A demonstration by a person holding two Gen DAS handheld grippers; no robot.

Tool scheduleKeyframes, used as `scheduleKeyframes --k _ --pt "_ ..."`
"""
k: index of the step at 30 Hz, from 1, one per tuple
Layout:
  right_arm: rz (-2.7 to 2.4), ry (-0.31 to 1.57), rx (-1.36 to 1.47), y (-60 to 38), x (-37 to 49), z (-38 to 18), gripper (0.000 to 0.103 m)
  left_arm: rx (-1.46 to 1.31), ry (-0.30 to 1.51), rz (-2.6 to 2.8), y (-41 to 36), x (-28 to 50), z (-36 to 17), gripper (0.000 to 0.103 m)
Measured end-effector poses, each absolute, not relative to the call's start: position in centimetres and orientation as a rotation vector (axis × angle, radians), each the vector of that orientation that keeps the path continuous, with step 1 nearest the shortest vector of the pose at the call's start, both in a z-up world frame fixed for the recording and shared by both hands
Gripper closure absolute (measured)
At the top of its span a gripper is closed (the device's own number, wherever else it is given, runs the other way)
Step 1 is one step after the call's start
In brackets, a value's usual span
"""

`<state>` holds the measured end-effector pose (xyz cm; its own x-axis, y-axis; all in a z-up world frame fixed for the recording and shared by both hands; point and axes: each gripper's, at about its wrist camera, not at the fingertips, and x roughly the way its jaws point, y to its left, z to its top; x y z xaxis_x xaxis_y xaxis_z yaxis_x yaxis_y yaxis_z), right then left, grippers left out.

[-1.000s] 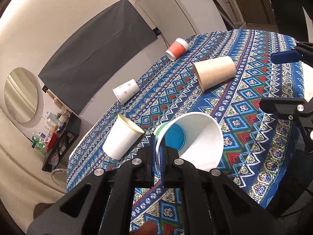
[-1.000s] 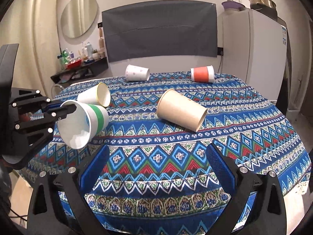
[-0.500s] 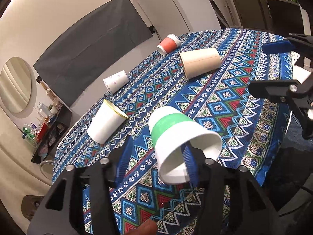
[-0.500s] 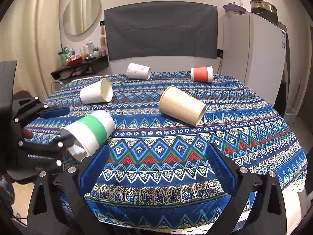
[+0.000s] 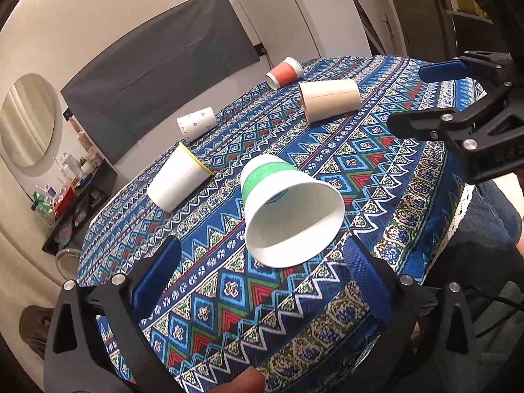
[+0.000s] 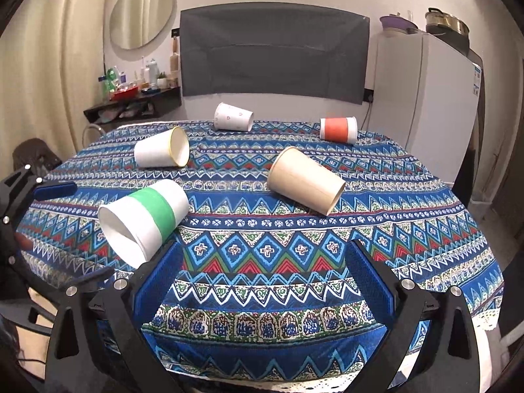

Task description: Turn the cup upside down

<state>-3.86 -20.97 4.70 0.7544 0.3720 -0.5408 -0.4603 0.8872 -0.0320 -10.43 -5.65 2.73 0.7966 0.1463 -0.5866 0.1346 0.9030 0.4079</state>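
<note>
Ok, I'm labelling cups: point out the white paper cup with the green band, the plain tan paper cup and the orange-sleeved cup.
White paper cup with green band (image 5: 271,177), left wrist view, green band.
Plain tan paper cup (image 6: 304,180), right wrist view, side wall.
Orange-sleeved cup (image 6: 337,129), right wrist view, orange sleeve.

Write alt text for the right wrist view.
A green-banded white cup lies tilted on the patterned tablecloth, mouth toward the camera, between the open left gripper's fingers; the open right gripper frames the foreground, and four more cups lie behind.
</note>
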Motion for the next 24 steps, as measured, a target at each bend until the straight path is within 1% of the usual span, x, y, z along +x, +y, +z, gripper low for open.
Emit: scheduleKeyframes --k 10,24 --pt "0.442 0.544 -0.271 -17.5 -3.8 6.1 0.008 0.33 0.655 0.042 -1.4 -11.2 3.0 0.006" --pt "0.408 0.563 -0.413 -12.5 -2.9 7.2 0.008 0.26 0.631 0.053 3.6 -10.5 2.6 0.006"
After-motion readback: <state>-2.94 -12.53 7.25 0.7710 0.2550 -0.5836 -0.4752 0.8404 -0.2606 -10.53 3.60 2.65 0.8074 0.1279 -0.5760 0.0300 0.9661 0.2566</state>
